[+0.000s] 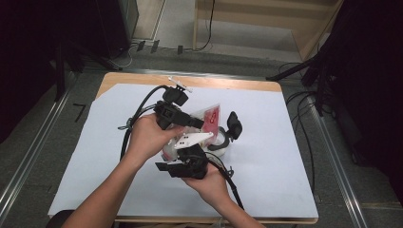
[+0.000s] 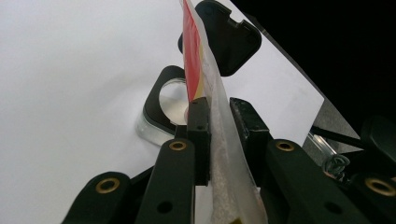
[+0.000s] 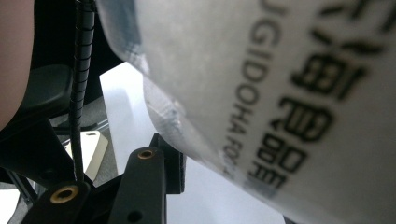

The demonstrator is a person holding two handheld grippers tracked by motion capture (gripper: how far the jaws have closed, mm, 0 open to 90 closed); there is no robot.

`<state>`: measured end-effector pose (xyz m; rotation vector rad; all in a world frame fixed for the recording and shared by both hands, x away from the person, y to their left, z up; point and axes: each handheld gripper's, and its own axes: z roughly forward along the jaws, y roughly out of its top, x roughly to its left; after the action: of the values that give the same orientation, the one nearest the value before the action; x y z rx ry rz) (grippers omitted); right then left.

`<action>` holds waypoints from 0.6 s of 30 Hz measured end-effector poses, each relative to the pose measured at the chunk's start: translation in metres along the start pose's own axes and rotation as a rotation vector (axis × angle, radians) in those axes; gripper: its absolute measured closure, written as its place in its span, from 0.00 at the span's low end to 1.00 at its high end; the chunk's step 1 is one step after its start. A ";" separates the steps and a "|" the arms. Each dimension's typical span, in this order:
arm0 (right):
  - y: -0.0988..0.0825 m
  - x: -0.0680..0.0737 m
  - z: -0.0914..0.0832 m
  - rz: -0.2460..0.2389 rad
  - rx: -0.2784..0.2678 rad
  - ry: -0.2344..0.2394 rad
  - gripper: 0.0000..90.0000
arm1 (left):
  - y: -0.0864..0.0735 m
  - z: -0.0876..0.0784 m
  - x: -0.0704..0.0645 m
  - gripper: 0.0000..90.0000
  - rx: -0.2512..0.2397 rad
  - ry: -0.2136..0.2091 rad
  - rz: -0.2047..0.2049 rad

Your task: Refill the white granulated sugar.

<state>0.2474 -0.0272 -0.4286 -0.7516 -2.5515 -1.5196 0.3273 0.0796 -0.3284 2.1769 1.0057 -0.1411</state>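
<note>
Pinching the translucent red-printed plastic pouch [image 2: 219, 116] edge-on, the left gripper [image 2: 219, 121] holds it upright above the clear black-rimmed container [image 1: 223, 140] at 3 o'clock on the counter [image 1: 285, 180]; the right gripper [image 1: 187, 164], grip untellable, waits at 6 o'clock

Printed pouch pressed close over the right gripper's jaw

A pale, translucent plastic pouch [image 3: 261, 84] spans the top and right, its surface carrying blurred black lettering that runs on a slant, with a crimped seam along its lower left edge. Beneath it one black jaw with brass-coloured rivets rises from the bottom left; its tip sits just under the pouch's edge, and the other jaw is hidden behind the pouch. A white table sheet [image 3: 126, 107] shows between them. At left, a black ribbed cable [image 3: 80, 70] hangs down beside a person's hand [image 3: 14, 56] at the frame edge
</note>
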 end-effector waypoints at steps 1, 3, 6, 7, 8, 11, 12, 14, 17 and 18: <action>0.000 0.000 0.000 0.000 0.000 0.000 0.70 | 0.000 0.000 0.000 0.88 0.000 0.002 0.001; 0.000 0.000 0.000 0.002 0.000 0.000 0.70 | 0.000 0.000 0.000 0.88 0.000 0.000 0.000; 0.000 0.000 0.000 0.001 0.000 -0.001 0.70 | 0.000 0.000 0.000 0.88 -0.002 0.002 0.000; 0.000 0.000 0.000 0.002 0.000 0.000 0.70 | 0.000 0.000 0.000 0.88 0.001 -0.003 0.003; 0.000 0.000 0.000 0.002 0.000 0.000 0.70 | 0.000 0.000 0.000 0.88 0.001 -0.003 0.003; 0.000 0.000 0.000 -0.003 0.000 -0.001 0.70 | 0.001 0.000 -0.002 0.88 -0.002 -0.003 0.006; 0.000 0.000 0.000 -0.003 -0.001 -0.001 0.70 | 0.000 0.000 -0.002 0.88 -0.003 -0.003 0.006; 0.000 0.000 0.000 -0.003 -0.001 -0.001 0.70 | 0.000 0.000 -0.003 0.88 -0.003 -0.005 0.005; 0.000 0.000 0.000 -0.005 -0.001 -0.003 0.70 | 0.001 0.000 -0.003 0.88 -0.004 -0.006 0.008; 0.000 0.000 0.000 -0.004 -0.001 -0.004 0.70 | 0.001 0.000 -0.002 0.88 -0.003 -0.006 0.008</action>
<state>0.2474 -0.0270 -0.4281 -0.7513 -2.5568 -1.5222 0.3261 0.0777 -0.3272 2.1767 0.9929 -0.1419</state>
